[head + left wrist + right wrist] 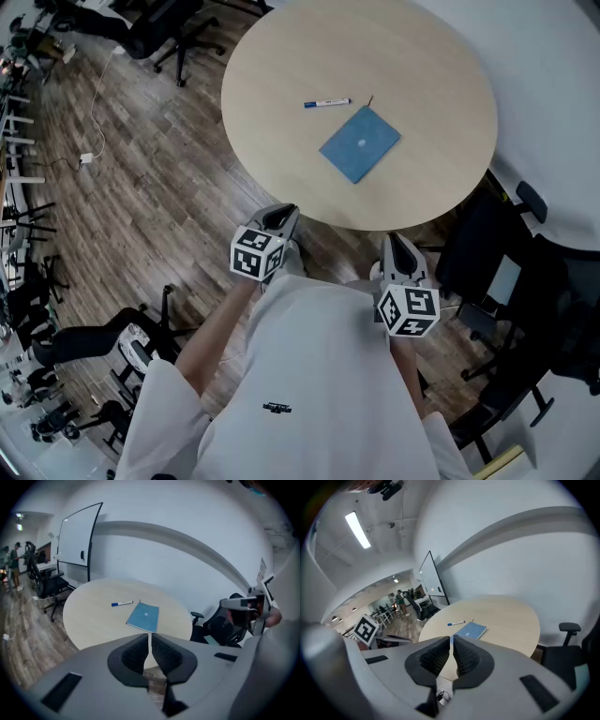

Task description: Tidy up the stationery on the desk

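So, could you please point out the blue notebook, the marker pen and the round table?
Flat blue notebook [360, 142]: head view, centre of its cover.
White marker pen with blue cap [326, 103]: head view, middle of its barrel.
Round pale wooden table [281, 56]: head view, bare top.

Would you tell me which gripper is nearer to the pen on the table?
Left. The left gripper is just off the table, slightly left of the pen; the right gripper is farther out and to the right.
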Tool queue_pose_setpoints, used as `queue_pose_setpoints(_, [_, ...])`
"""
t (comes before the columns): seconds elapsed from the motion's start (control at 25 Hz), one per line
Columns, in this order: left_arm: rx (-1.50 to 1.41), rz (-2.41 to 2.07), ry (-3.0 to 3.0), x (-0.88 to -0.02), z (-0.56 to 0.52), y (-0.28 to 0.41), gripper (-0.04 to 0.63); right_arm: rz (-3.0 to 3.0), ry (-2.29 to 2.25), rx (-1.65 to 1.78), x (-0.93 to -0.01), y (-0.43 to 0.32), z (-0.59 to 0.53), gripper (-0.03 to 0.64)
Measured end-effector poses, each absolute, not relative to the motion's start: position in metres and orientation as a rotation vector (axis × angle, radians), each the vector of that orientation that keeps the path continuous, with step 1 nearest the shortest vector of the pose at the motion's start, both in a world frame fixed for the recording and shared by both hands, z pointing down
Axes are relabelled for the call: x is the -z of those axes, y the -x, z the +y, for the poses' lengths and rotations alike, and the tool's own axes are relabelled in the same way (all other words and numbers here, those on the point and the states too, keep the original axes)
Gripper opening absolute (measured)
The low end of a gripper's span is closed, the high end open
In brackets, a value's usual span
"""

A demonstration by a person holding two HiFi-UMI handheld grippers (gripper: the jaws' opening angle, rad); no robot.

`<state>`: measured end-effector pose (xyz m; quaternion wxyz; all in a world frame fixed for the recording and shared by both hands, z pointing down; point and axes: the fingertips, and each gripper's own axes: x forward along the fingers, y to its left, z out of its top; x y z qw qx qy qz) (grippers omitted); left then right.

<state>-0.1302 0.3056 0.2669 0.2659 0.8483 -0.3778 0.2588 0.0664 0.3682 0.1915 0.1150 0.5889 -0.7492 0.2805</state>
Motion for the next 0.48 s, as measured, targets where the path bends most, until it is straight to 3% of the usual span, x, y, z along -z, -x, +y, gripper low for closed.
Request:
queue_pose_setpoints(0.28, [-0.476,-1.305,-2.144,-0.212,0.418,-0.013,0.023,-2.295,-1.469,-0.795,-0.208,-0.178,0.401,0.048])
queue_pose_setpoints(0.48, [-0.463,-1.330,-2.055,-0.200,0.469,-0.080,0.020,-2.327,-1.290,-0.861,-0.227,-0.208,0.424,0.048])
